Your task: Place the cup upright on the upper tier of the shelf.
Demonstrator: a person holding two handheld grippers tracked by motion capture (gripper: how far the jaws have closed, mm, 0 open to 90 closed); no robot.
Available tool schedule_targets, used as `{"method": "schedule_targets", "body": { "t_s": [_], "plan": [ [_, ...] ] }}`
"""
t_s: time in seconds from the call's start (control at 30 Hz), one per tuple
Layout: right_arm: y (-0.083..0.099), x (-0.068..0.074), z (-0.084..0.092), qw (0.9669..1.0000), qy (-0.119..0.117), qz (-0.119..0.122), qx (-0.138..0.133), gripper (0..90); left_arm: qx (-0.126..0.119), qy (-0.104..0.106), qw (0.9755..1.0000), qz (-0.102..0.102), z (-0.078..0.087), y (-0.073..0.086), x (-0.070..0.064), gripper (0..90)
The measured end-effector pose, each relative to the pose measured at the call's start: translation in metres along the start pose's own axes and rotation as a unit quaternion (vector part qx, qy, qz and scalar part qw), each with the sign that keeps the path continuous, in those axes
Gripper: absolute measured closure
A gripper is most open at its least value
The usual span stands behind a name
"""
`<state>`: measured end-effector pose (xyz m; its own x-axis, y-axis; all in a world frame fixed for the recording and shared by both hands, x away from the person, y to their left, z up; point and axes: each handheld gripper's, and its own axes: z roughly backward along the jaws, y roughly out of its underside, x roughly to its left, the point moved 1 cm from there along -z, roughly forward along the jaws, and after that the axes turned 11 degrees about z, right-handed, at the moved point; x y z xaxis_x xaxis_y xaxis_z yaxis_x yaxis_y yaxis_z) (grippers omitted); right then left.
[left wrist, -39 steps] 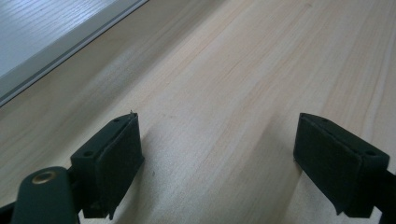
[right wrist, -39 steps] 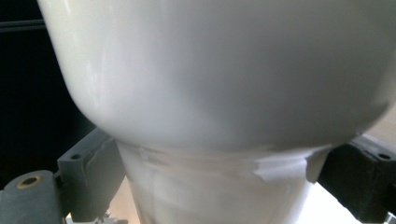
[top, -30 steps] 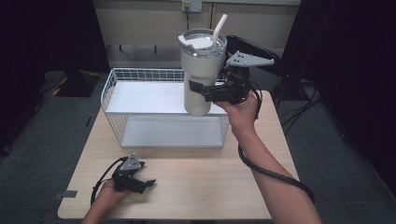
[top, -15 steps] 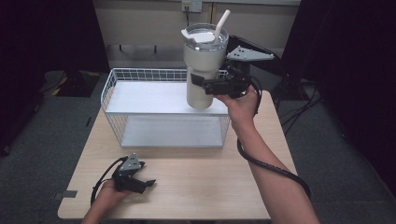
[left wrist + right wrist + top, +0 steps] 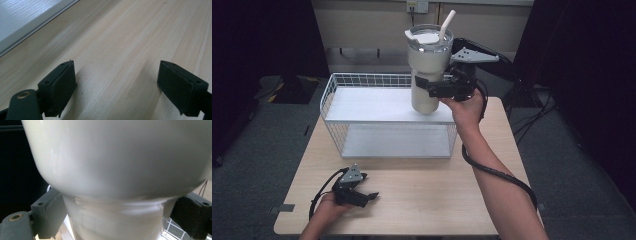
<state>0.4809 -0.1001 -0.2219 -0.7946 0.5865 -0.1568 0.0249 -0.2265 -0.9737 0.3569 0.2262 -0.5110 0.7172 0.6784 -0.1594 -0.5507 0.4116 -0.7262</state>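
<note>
The right gripper (image 5: pixel 432 92) is clamped on the narrow lower body of the tumbler (image 5: pixel 428 65), below its flare — likely so the wider upper part cannot slip down through the jaws. It holds the tumbler upright above the wire basket (image 5: pixel 362 80), over the basket's right rear corner, clear of the white liner. The tumbler is cream-white, with a clear lid and a white straw (image 5: pixel 446 24). In front of the basket, the left gripper (image 5: pixel 364 197) rests on the table (image 5: pixel 437 200), jaws spread and empty.
</note>
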Motion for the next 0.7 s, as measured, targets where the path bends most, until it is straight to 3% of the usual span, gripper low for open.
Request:
{"method": "schedule_targets", "body": {
  "t_s": [0.7],
  "plan": [
    [0.006,-0.01,-0.022,0.9995,0.029,0.003,0.01,9.7,0.001,0.001,1.0,0.0,0.0,0.0,0.0,14.8]
  ]
}}
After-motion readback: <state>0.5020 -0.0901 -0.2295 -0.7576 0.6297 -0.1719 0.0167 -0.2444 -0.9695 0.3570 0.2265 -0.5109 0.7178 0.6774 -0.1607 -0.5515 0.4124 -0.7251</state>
